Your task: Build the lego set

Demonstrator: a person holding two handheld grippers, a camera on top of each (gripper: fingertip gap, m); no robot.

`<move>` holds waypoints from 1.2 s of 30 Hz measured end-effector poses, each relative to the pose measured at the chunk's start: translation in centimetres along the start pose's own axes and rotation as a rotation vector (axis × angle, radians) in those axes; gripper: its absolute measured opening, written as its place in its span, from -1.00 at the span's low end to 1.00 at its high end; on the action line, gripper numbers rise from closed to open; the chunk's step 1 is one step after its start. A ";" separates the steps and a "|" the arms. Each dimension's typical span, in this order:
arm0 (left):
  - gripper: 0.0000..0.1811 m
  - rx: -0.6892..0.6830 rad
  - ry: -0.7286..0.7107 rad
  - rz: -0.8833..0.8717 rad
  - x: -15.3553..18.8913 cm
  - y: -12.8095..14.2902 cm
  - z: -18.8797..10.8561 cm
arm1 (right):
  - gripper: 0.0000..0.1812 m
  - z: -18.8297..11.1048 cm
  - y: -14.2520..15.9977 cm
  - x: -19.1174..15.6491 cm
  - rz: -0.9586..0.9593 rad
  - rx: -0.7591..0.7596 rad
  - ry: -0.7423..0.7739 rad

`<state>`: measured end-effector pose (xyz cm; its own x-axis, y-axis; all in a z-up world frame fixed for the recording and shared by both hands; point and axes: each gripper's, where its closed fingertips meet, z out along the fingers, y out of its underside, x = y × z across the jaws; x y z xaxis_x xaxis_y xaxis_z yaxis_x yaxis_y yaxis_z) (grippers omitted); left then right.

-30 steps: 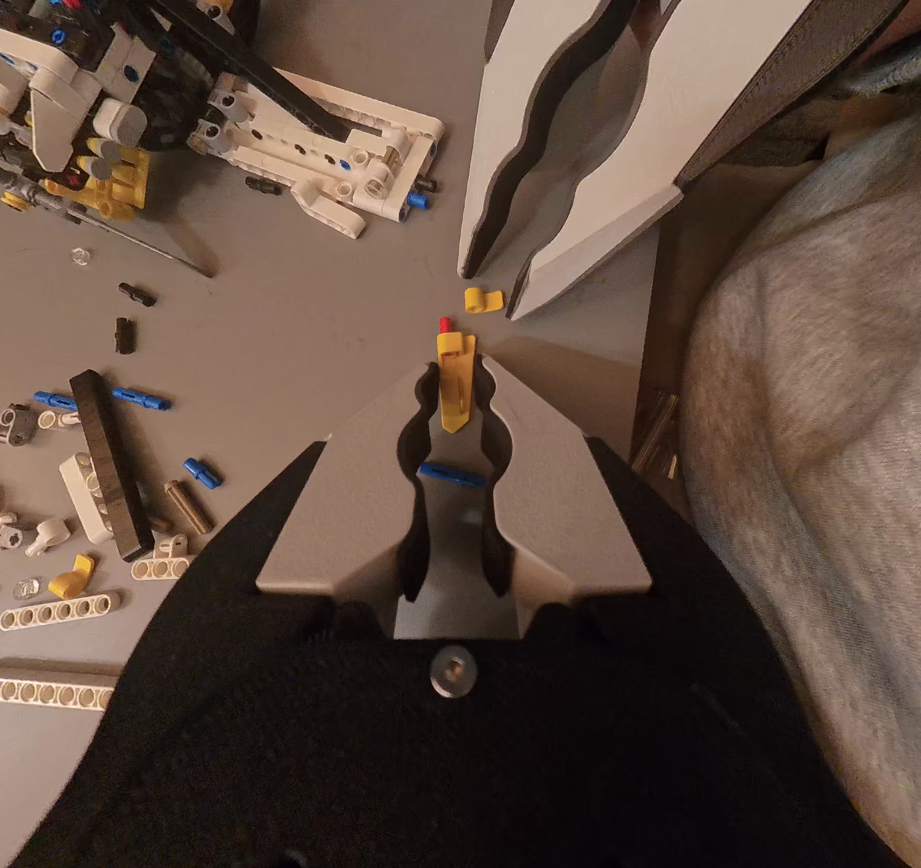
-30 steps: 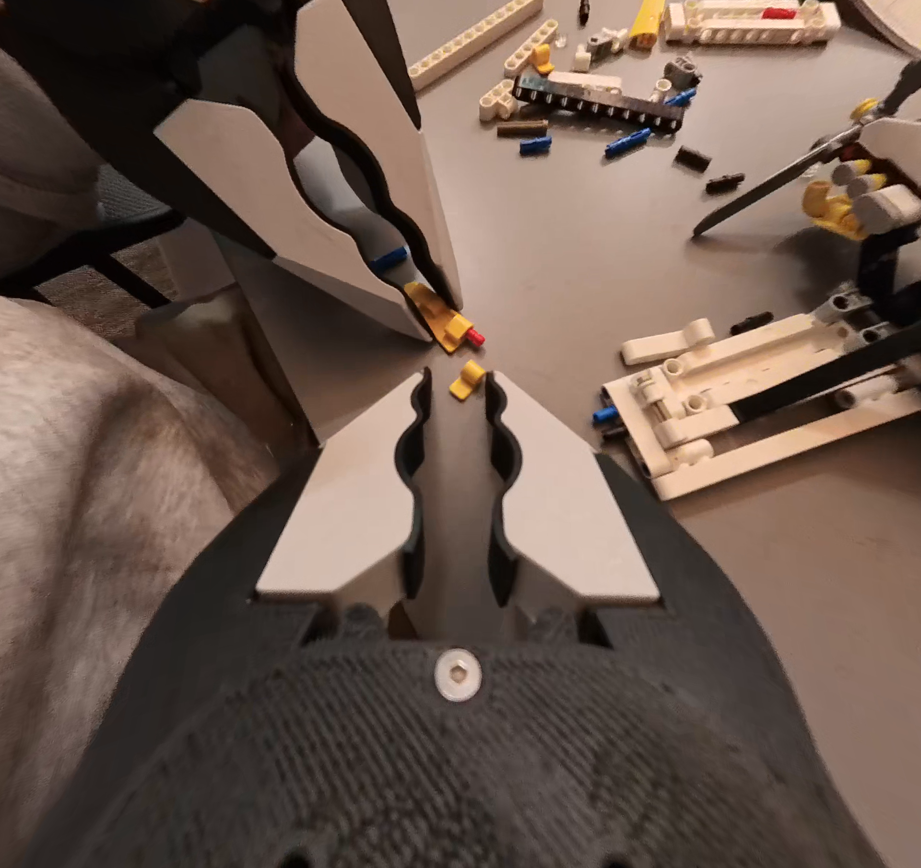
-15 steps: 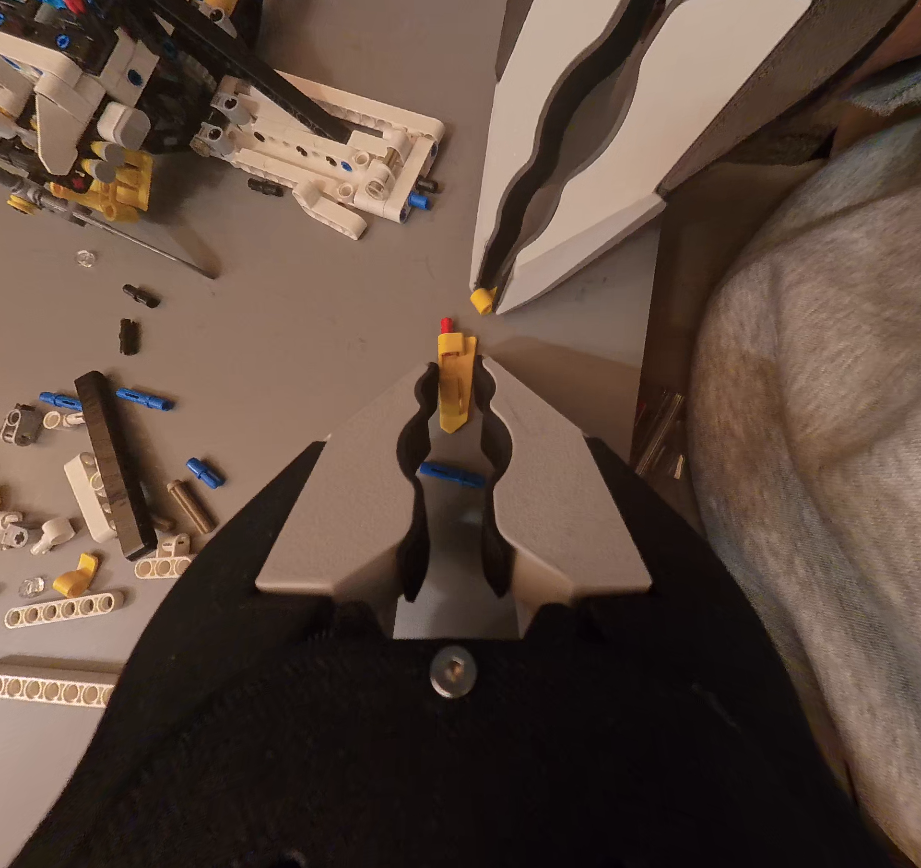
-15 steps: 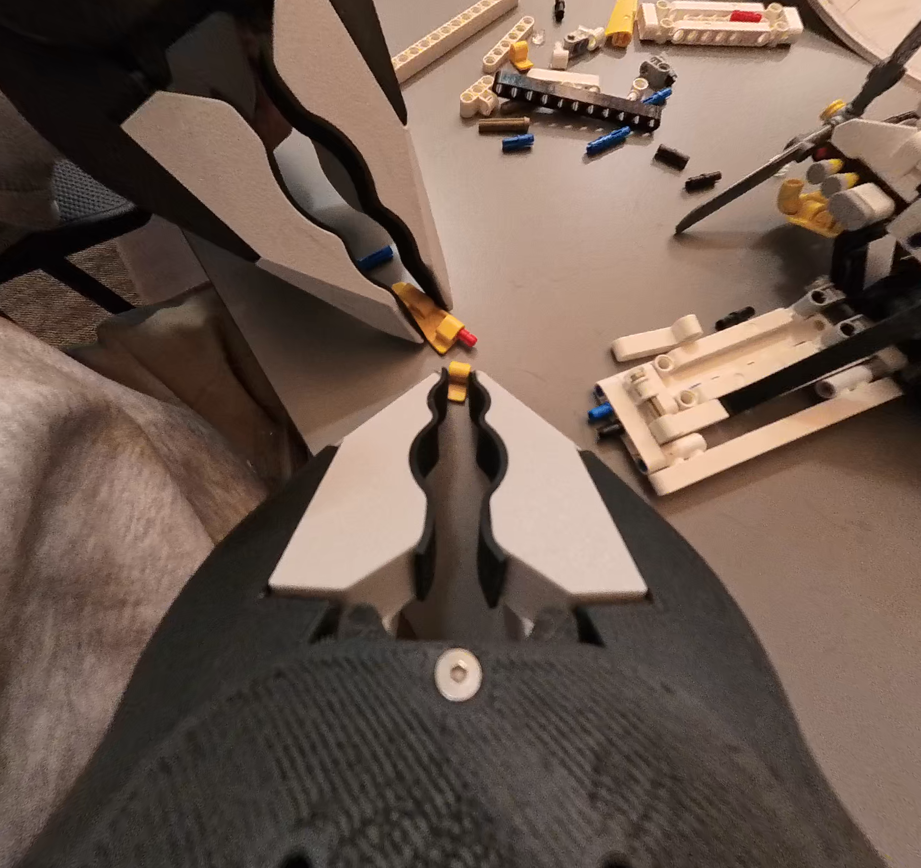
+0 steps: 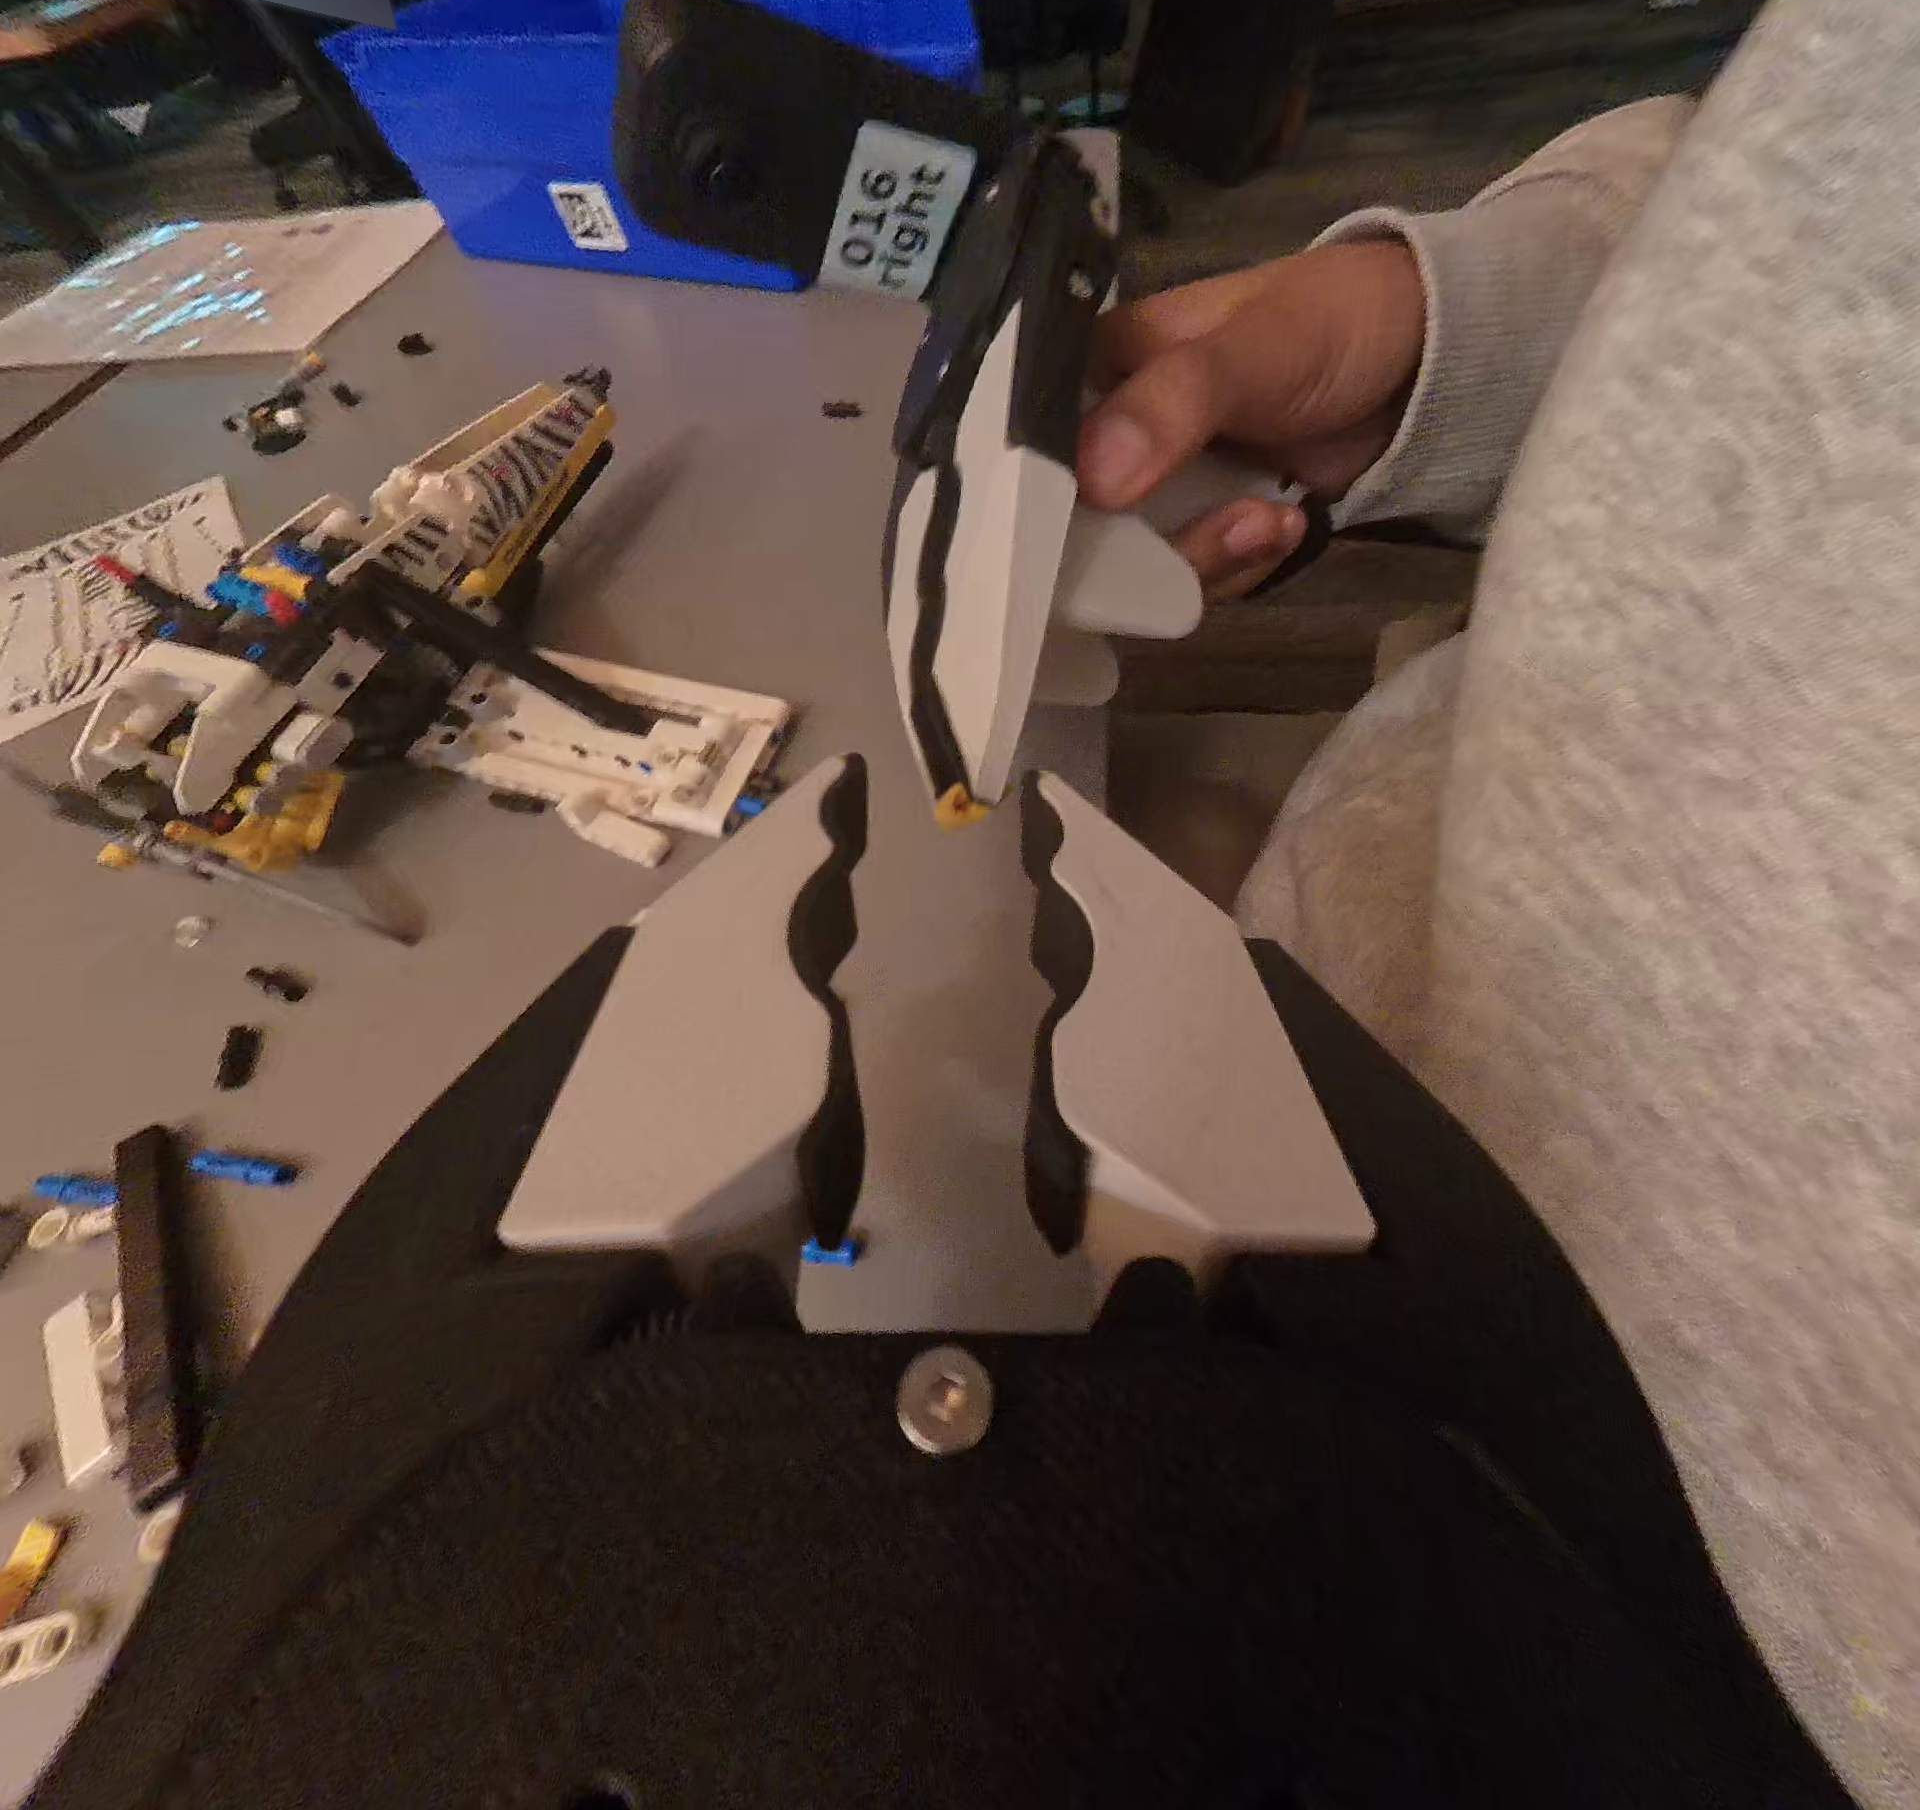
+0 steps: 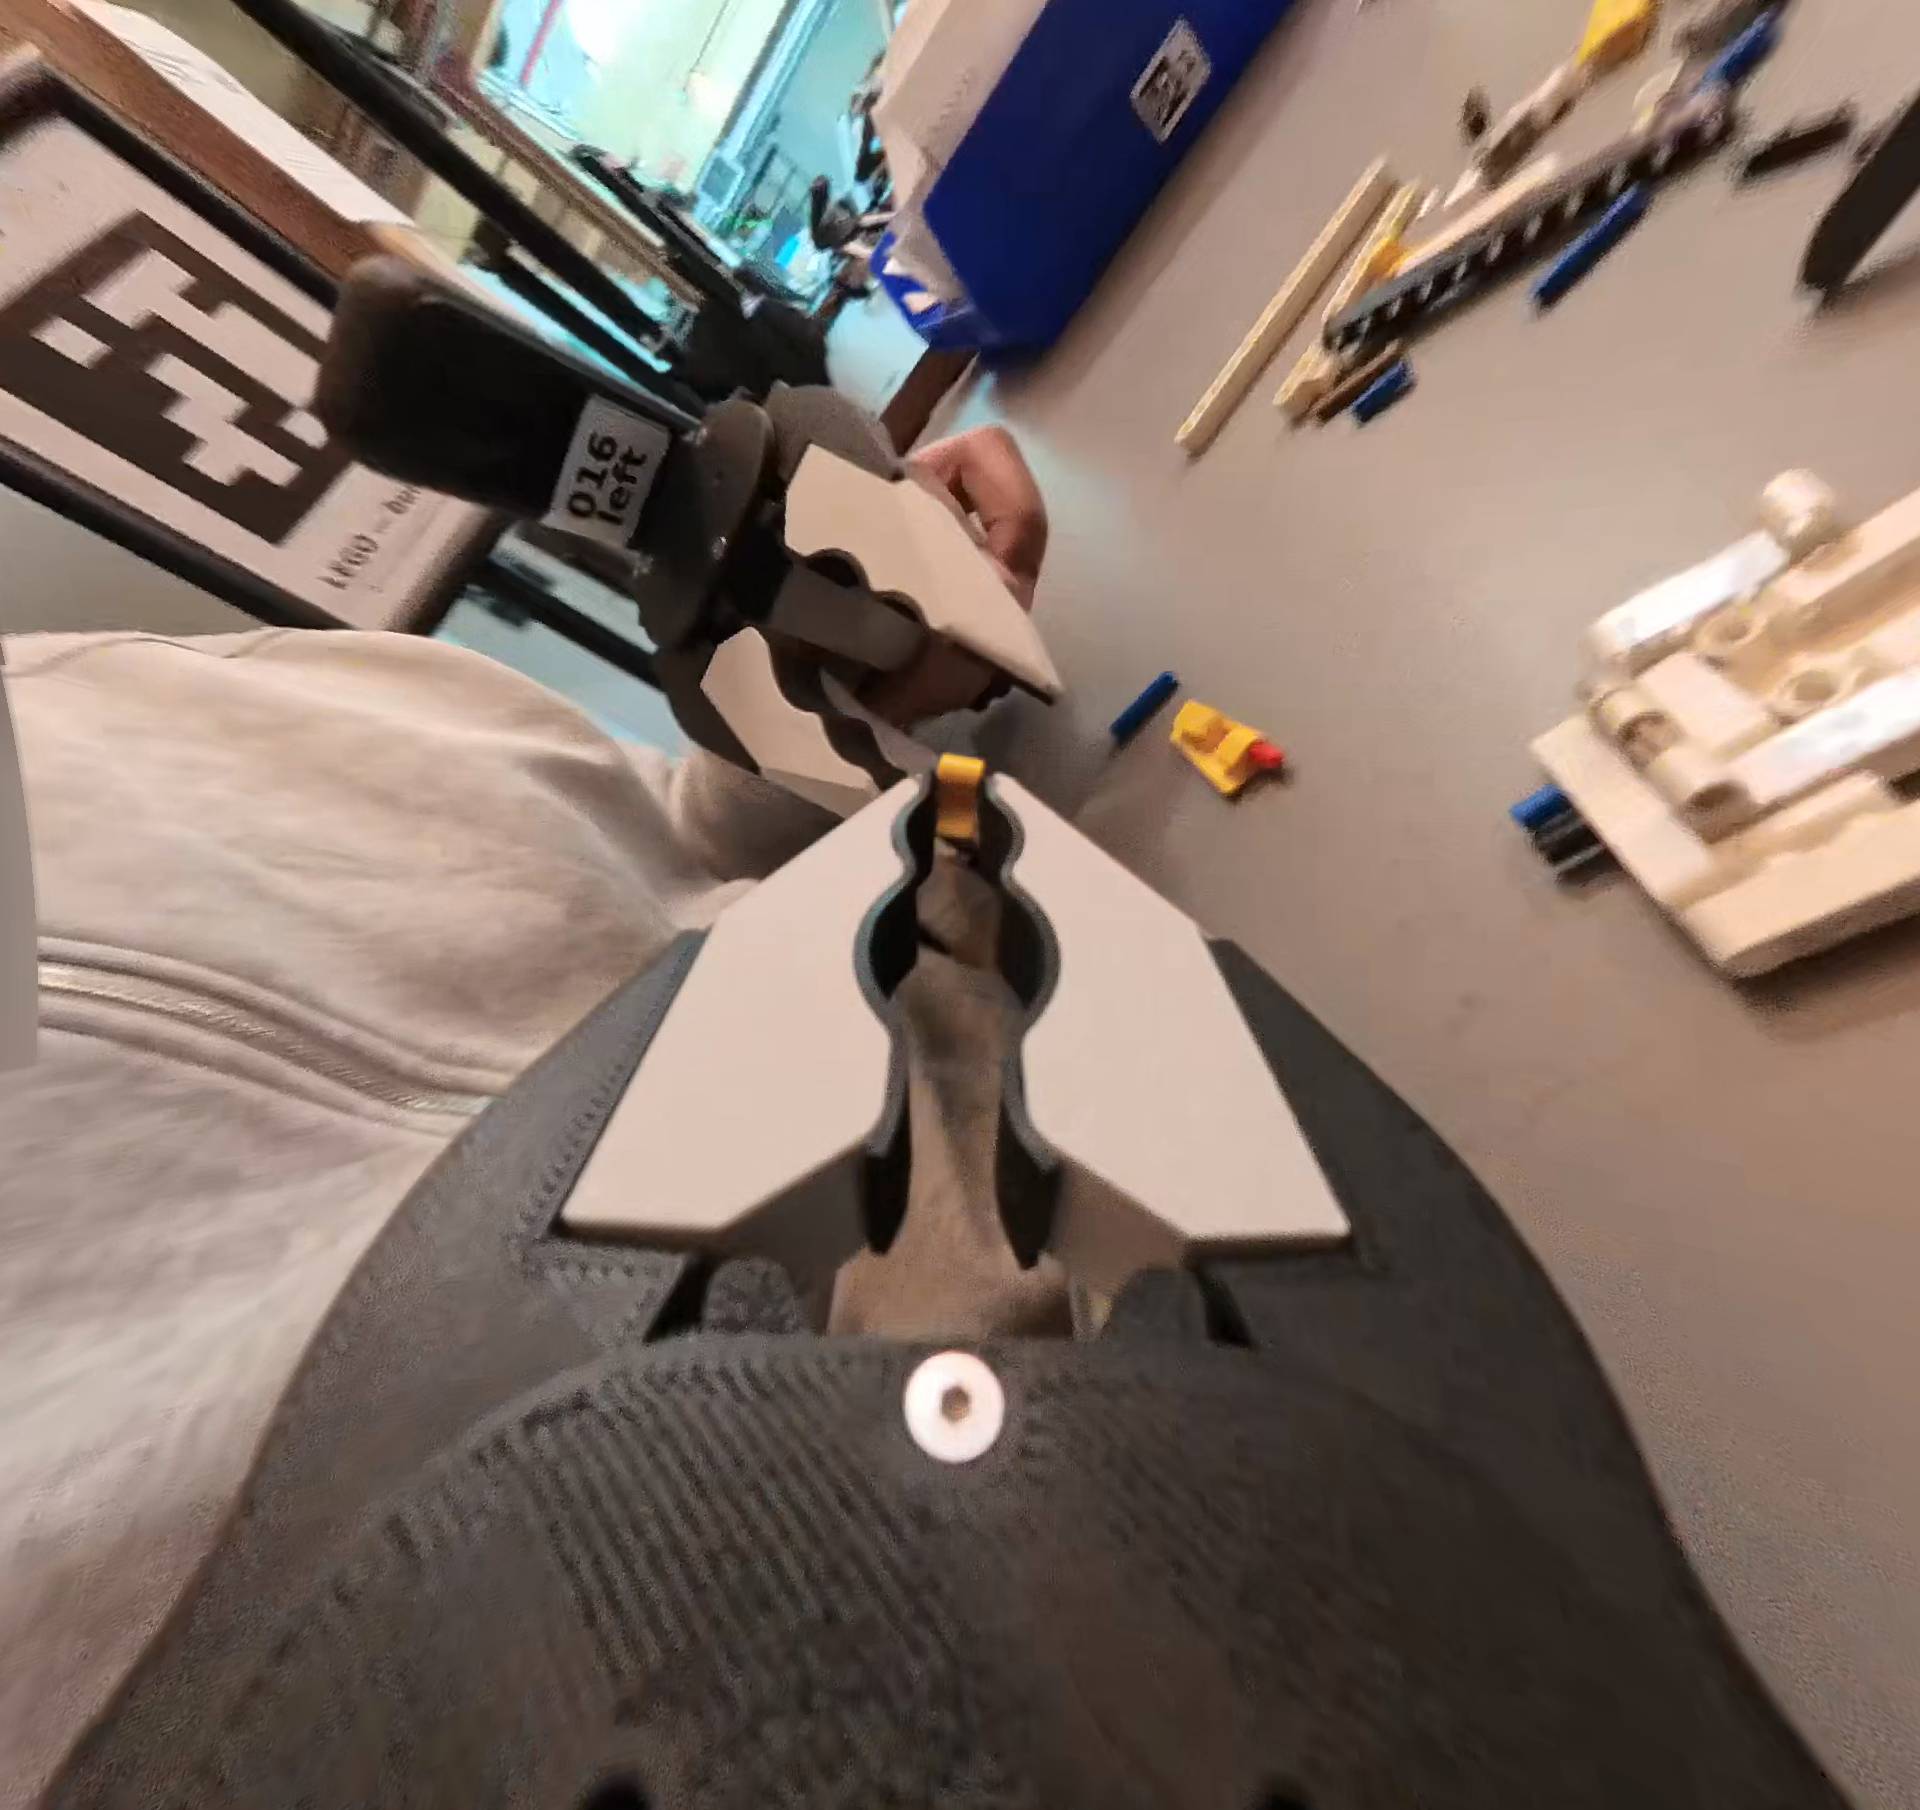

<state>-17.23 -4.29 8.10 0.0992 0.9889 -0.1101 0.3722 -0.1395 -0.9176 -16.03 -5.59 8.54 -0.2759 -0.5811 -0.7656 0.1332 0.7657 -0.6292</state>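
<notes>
While the right gripper [image 6: 951,794] pinched a small yellow plastic lego piece [image 6: 957,799] at its very fingertips, it was held above the grey tabletop [image 6: 1403,617], raised clear of the surface. Seen from the left wrist view, that same right gripper [image 5: 961,794] pointed downward with the small yellow plastic lego piece [image 5: 958,808] poking out below its tips, and a bare hand [image 5: 1247,410] in a pale grey sleeve gripped its handle.

The left gripper [image 5: 943,794] stood with its fingers spread apart and nothing between them; a short blue pin [image 5: 828,1251] showed on the tabletop near the base of its left finger. In the right wrist view the left gripper [image 6: 977,711] hung just beyond the right one's tips.

On the tabletop lay a yellow wedge-shaped lego part with a red pin at its end [image 6: 1224,744], with a blue pin [image 6: 1143,704] just beside it. A partly built white, black and yellow lego model [image 5: 343,638] sat farther left, with a white framed section [image 6: 1766,752] stretching toward the grippers. Loose beams and pins [image 6: 1455,233] were scattered nearby, and a blue plastic bin [image 5: 499,119] stood at the far edge.
</notes>
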 end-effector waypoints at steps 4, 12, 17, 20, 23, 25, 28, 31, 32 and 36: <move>-0.89 0.019 0.014 0.037 0.8 -0.7 0.1 | -0.94 0.3 1.4 -0.1 0.090 -0.085 -0.040; -0.85 0.015 0.078 0.038 1.6 -0.2 0.1 | -0.94 0.2 1.8 -0.6 0.190 -0.109 -0.135; -0.91 -0.014 0.100 0.051 2.2 0.2 0.4 | -0.94 0.0 2.6 -0.5 0.230 -0.176 -0.146; -0.92 -0.010 0.102 0.053 2.2 0.1 0.6 | -0.94 -0.3 2.9 -0.4 0.243 -0.209 -0.152; -0.93 -0.026 0.083 0.043 1.8 0.4 0.9 | -0.94 -0.5 3.0 -0.4 0.261 -0.216 -0.171; -0.93 -0.030 0.067 0.042 1.6 0.6 1.1 | -0.94 -0.5 2.8 -0.1 0.264 -0.207 -0.166; -0.94 -0.042 0.044 0.041 1.3 0.7 1.4 | -0.94 -0.7 2.7 0.5 0.247 -0.194 -0.130; -0.94 -0.064 0.031 0.042 1.1 1.0 1.6 | -0.94 -0.8 2.5 0.9 0.224 -0.180 -0.093; -0.94 -0.071 0.028 0.045 1.1 1.1 1.7 | -0.94 -0.8 2.5 1.0 0.220 -0.182 -0.084; -0.84 -0.077 0.037 0.058 1.3 1.3 1.5 | -0.94 -0.9 2.6 1.4 0.205 -0.189 -0.060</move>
<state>-18.06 -3.07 6.21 0.1562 0.9767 -0.1472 0.4349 -0.2018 -0.8776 -16.91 -4.15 5.91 -0.2038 -0.4201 -0.8843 -0.0008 0.9033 -0.4289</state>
